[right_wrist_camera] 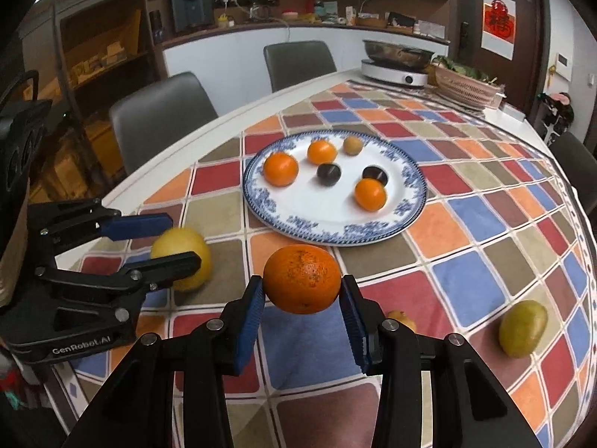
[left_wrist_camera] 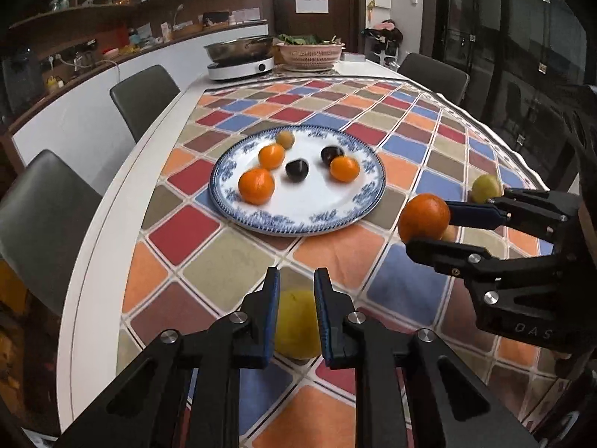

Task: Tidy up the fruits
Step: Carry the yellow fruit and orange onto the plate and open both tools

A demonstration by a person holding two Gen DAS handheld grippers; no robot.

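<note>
A blue-and-white plate (left_wrist_camera: pixel 317 220) (right_wrist_camera: pixel 373 231) on the checkered cloth holds three oranges, two dark plums and a small brownish fruit. My right gripper (right_wrist_camera: pixel 302 291) (left_wrist_camera: pixel 429 224) is shut on an orange (right_wrist_camera: pixel 302 284) (left_wrist_camera: pixel 424 217) and holds it above the cloth, in front of the plate. My left gripper (left_wrist_camera: pixel 296 280) (right_wrist_camera: pixel 179 239) is open, its jaws on either side of a yellow fruit (left_wrist_camera: pixel 296 324) (right_wrist_camera: pixel 183 257) lying on the cloth. A green-yellow fruit (right_wrist_camera: pixel 522 328) (left_wrist_camera: pixel 487 187) lies to the right. A small orange fruit (right_wrist_camera: pixel 401 319) lies under the right gripper.
An induction cooker with a steel pot (left_wrist_camera: pixel 240 58) (right_wrist_camera: pixel 395 63) and a basket of greens (left_wrist_camera: pixel 311 54) (right_wrist_camera: pixel 466 86) stand at the table's far end. Grey chairs (left_wrist_camera: pixel 143 97) (right_wrist_camera: pixel 160 112) line the left edge; another chair (left_wrist_camera: pixel 434 71) stands at the far right.
</note>
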